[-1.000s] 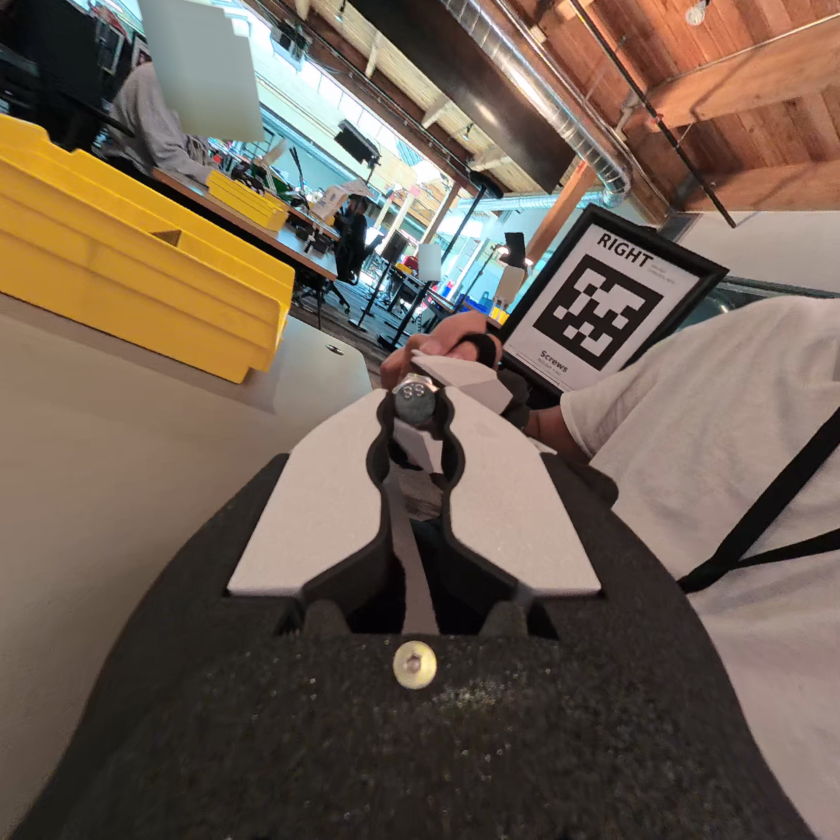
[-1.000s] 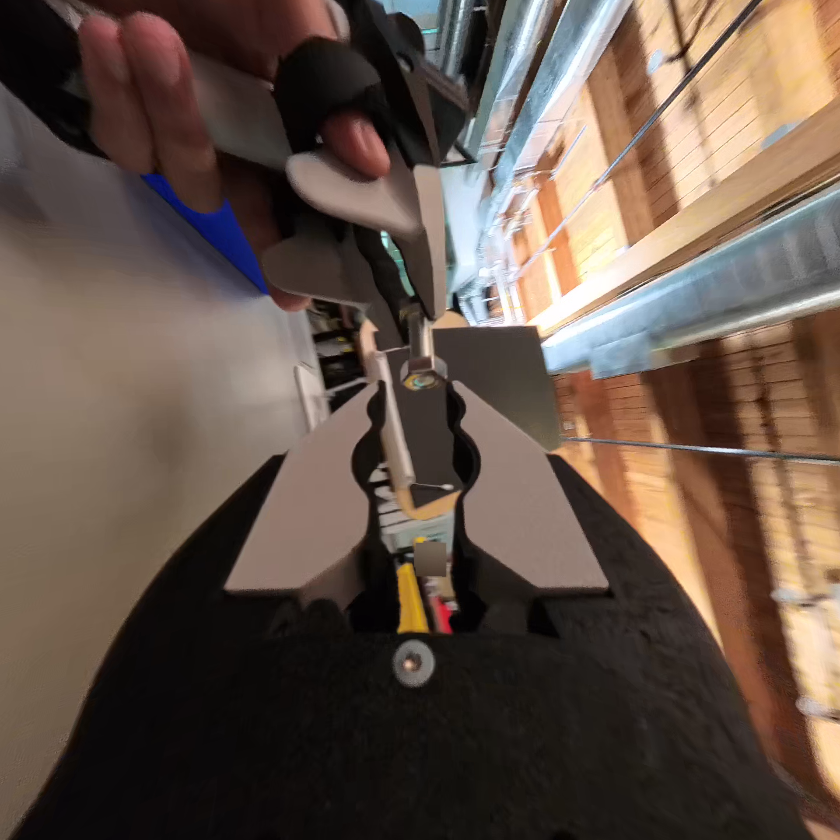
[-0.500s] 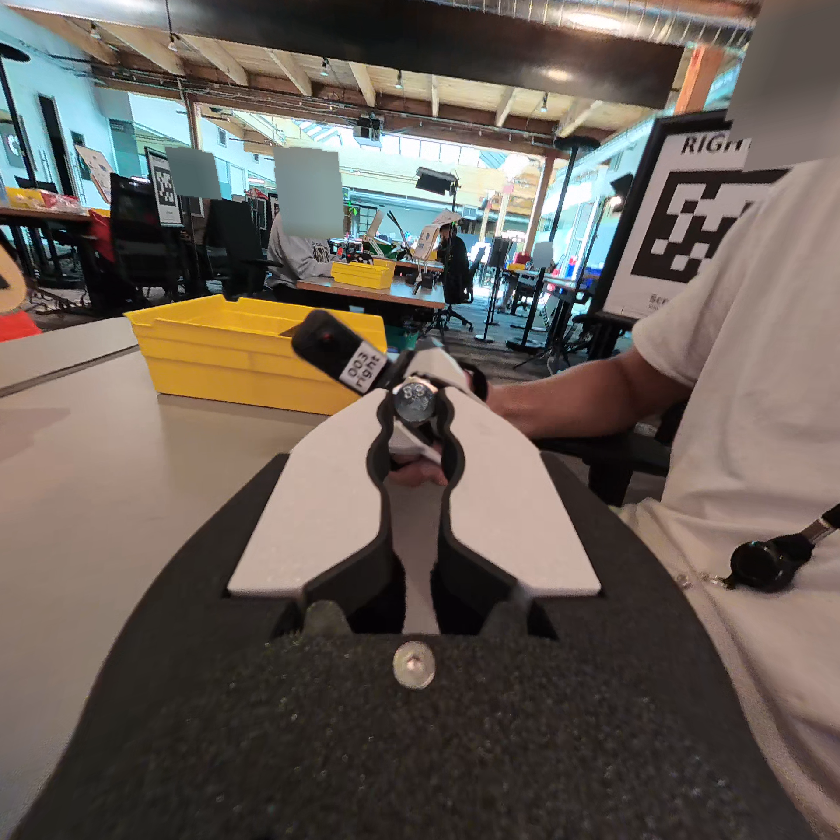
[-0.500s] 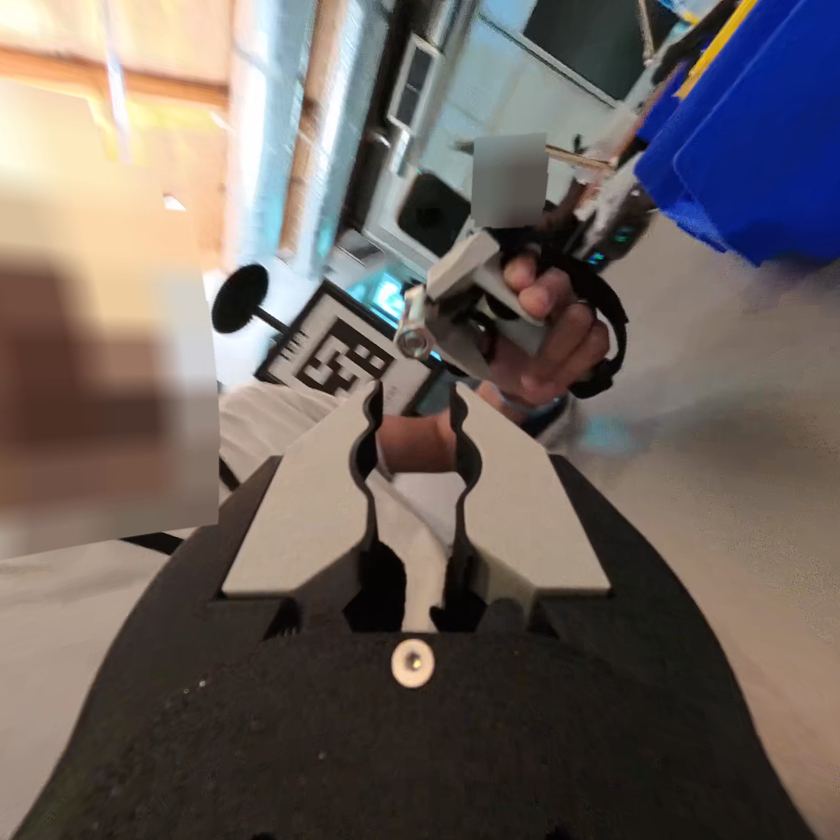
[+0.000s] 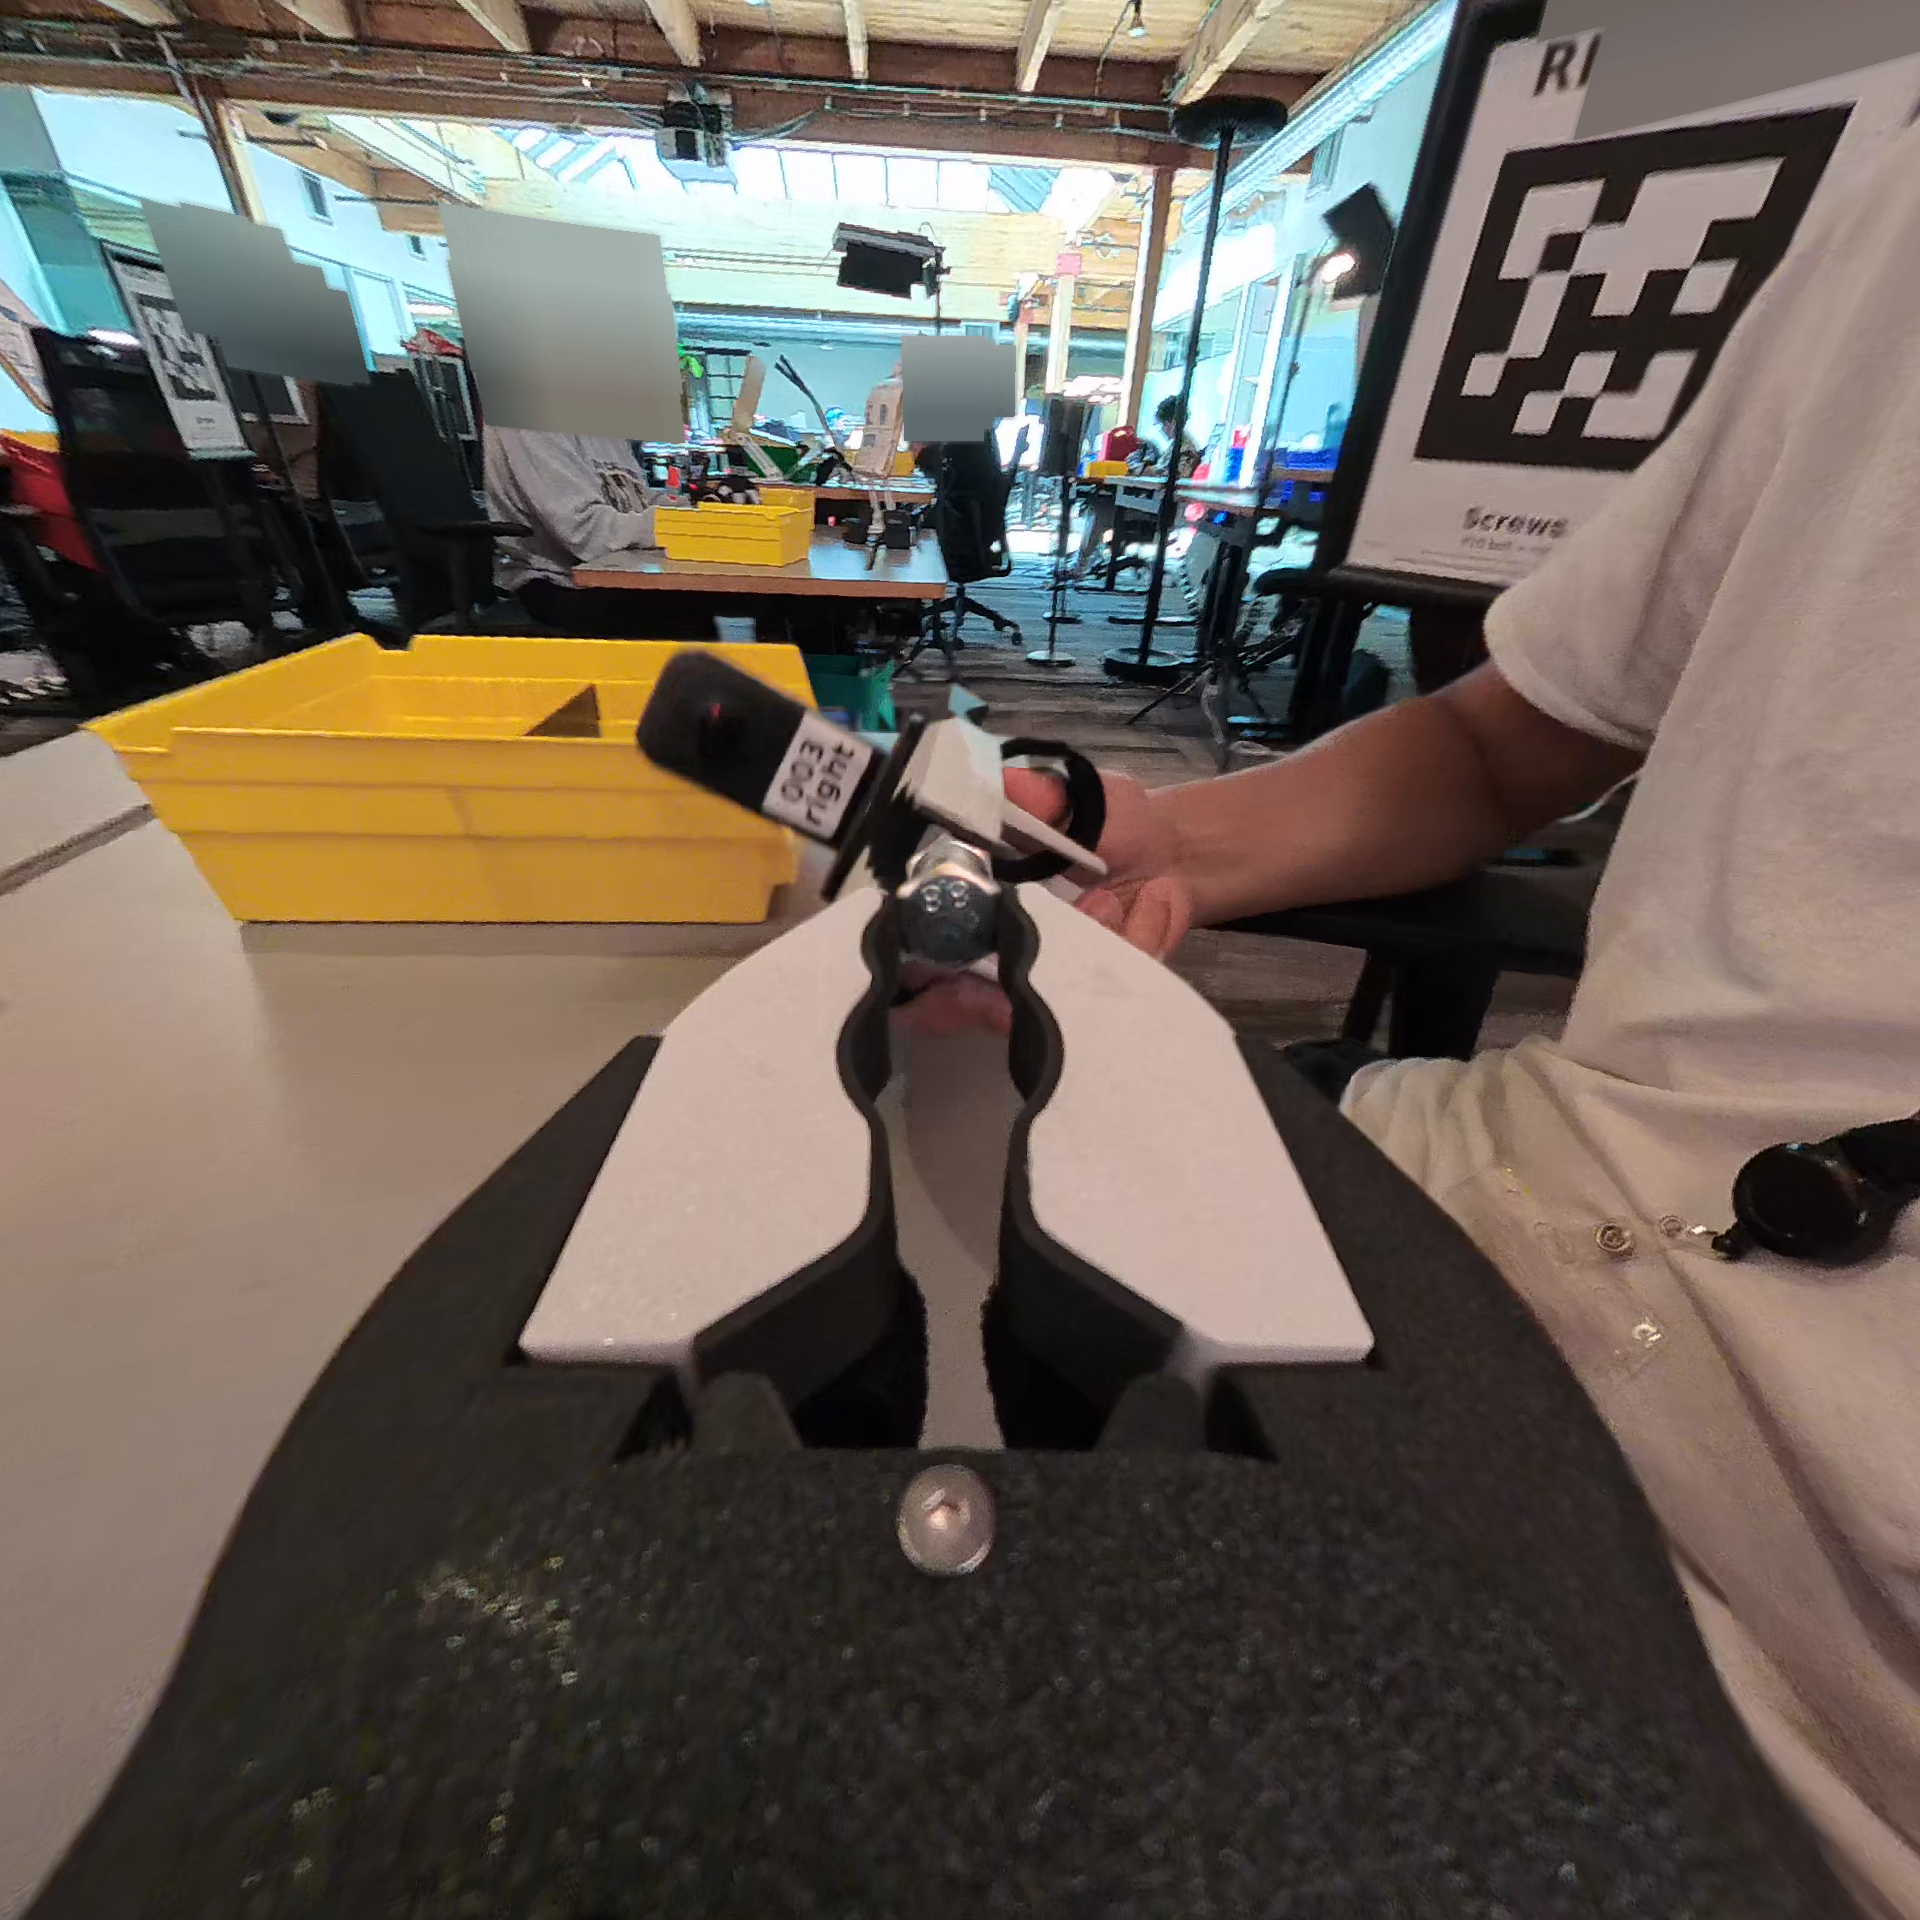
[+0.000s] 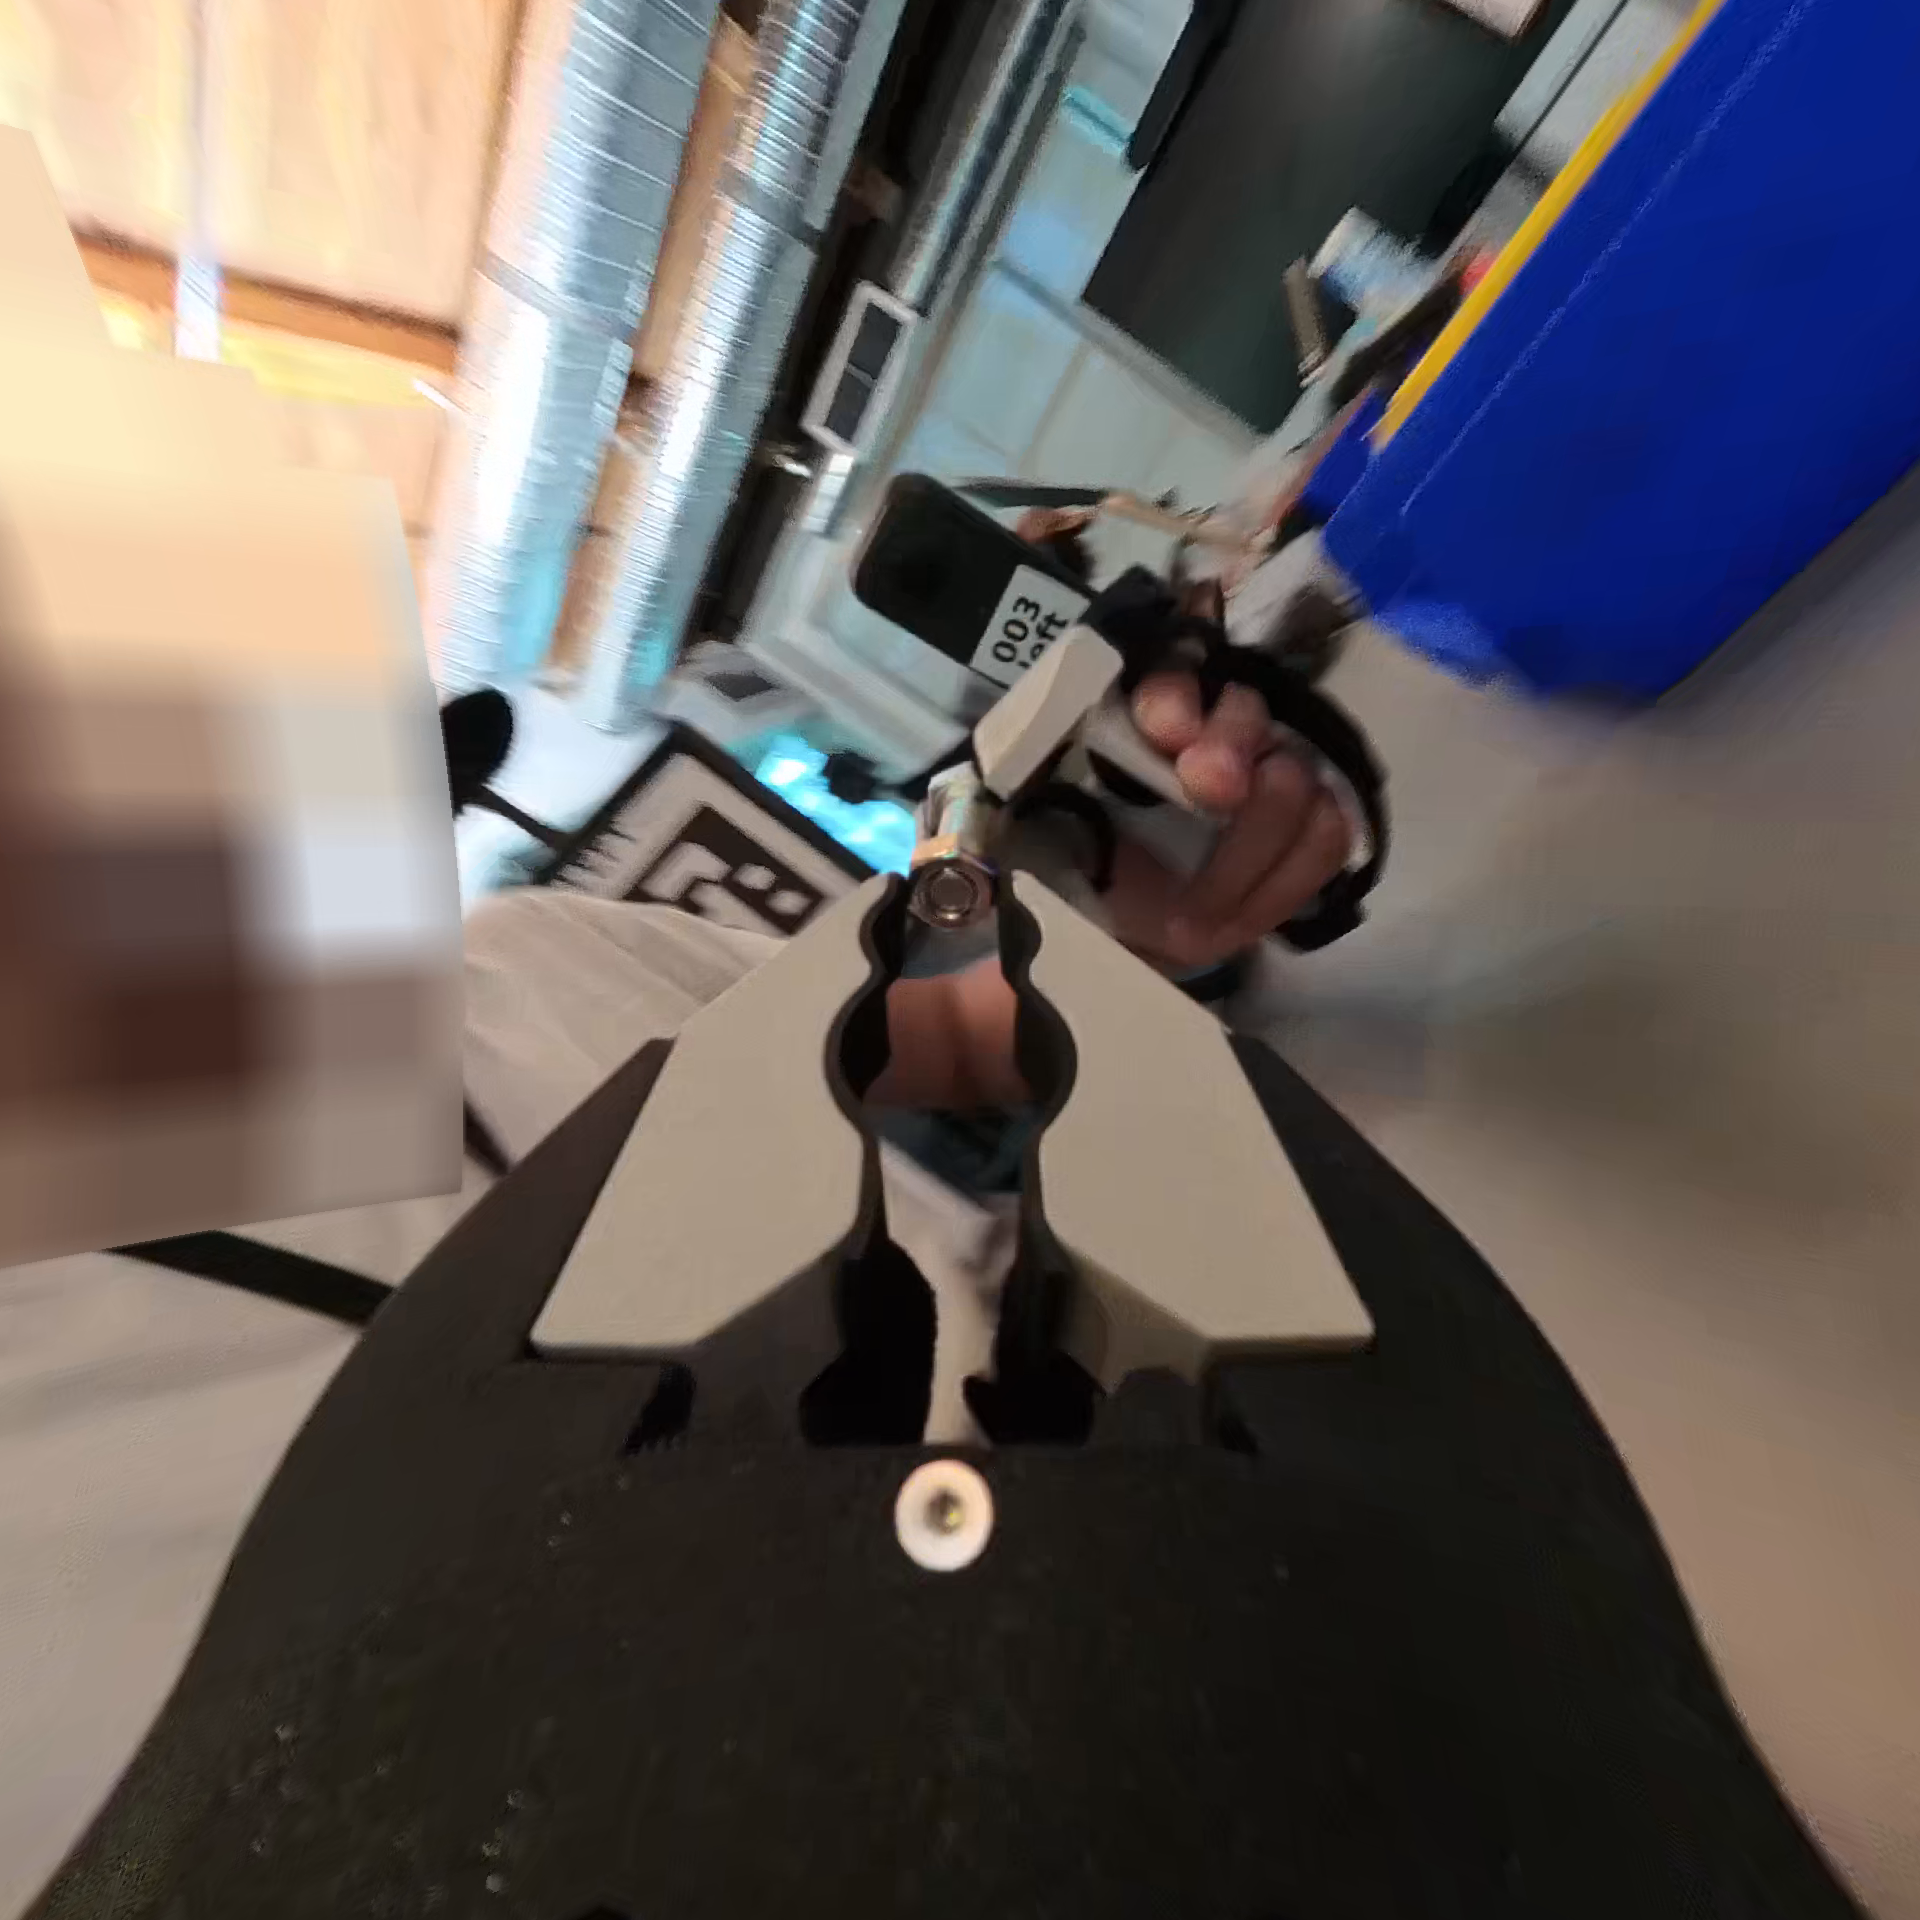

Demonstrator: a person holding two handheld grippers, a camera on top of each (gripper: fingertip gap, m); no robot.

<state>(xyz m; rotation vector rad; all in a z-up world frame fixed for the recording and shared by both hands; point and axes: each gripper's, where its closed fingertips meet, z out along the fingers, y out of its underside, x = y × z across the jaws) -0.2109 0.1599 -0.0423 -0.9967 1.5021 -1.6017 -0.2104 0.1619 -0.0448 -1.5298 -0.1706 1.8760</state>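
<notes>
My left tongs are pinched tight on the hex head of a bolt, gripped right at the tips. The left wrist view only gives me the head end-on. The shank runs away from the camera, and the right tongs sit just behind it with a hand wrapped round the handle.

The right wrist view is blurry and tilted, but it gives the other end. The right tongs are nearly closed round a small nut at the tip of that same bolt, and the nut looks touched on both sides. Behind it the left tongs have the bolt's far end, with a hand on the grip. So the bolt hangs in the air between both tongs, above the near edge of the grey counter.

Further out on the left, a yellow divided bin sits on the counter. On the right, a white T-shirt fills the frame, with a black-framed sign bearing a checker pattern behind it. Only the right wrist view catches a blue bin, far right on the counter. Far back there are other desks and seated people.
</notes>
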